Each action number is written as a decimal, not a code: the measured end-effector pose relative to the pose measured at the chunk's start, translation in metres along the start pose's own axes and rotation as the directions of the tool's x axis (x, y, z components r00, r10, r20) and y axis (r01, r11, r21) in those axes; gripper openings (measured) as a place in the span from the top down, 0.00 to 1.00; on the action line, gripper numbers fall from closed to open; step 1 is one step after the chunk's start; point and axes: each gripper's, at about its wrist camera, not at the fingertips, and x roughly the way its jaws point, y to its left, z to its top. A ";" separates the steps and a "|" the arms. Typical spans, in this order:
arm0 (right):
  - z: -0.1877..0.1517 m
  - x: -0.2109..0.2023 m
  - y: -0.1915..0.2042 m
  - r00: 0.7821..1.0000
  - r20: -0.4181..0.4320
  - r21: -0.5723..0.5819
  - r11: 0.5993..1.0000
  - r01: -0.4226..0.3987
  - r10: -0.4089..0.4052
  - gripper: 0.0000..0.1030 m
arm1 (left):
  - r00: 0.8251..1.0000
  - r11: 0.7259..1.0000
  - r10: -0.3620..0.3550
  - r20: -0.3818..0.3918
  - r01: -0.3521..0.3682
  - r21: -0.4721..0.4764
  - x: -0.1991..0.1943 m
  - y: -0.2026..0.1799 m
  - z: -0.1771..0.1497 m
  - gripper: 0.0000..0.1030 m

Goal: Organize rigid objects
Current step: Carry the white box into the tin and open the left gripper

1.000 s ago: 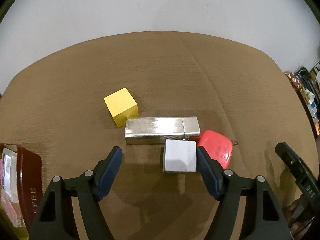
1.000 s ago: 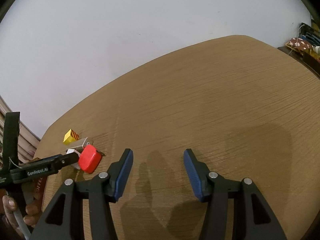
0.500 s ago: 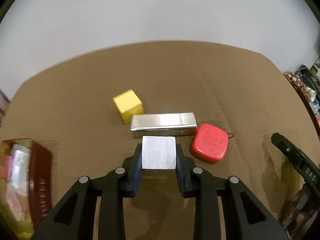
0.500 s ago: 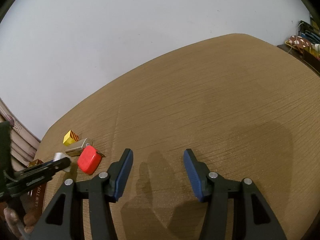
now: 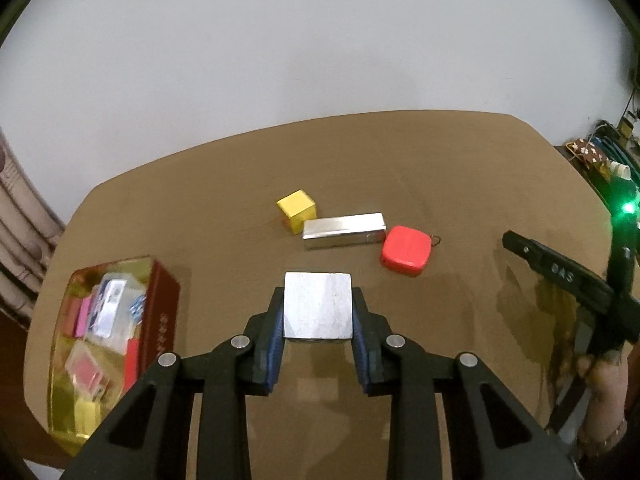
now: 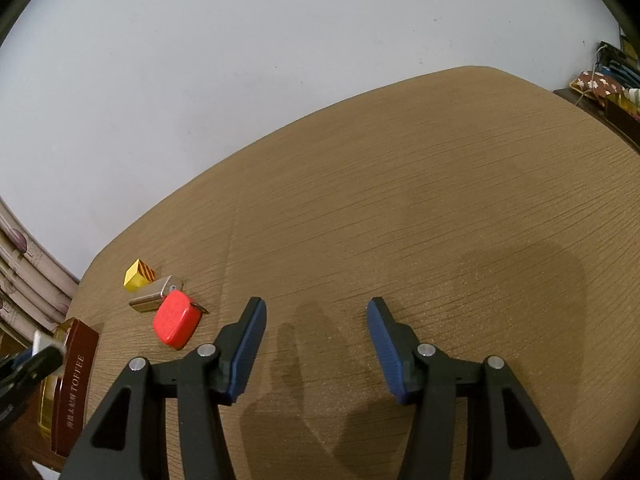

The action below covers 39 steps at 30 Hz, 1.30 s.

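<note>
Left tongs [image 5: 318, 320] grip a silvery metal cube [image 5: 318, 305] btwn the blue pads, held above the brown wood-grain surface [image 5: 420, 168], w/ the dark-red open toffee tin [image 5: 158, 312] of small items to their left. Yellow cube [image 5: 297, 210] touches one end of the ribbed silver rectangular metal bar [image 5: 343, 230], and the red rounded-square plastic case [image 5: 406, 251] lies just beside the bar's other end. Right tongs [image 6: 316, 346] are spread wide w/ nothing btwn them, over a bare part of the surface, well apart from that cluster.
</note>
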 end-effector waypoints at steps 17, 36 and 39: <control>-0.005 0.010 0.006 1.000 -0.008 -0.028 0.999 0.030 -0.030 0.48 | 0.977 0.953 0.152 -0.146 -0.185 -0.242 -0.021 0.170 -0.064 0.75; -0.009 0.019 0.011 0.999 -0.011 -0.045 0.998 0.049 -0.050 0.48 | 0.938 0.922 0.210 -0.276 -0.284 -0.262 0.033 0.233 -0.093 0.73; -0.009 0.019 0.011 0.999 -0.011 -0.044 0.998 0.049 -0.049 0.48 | 0.939 0.928 0.214 -0.270 -0.282 -0.244 0.034 0.233 -0.093 0.66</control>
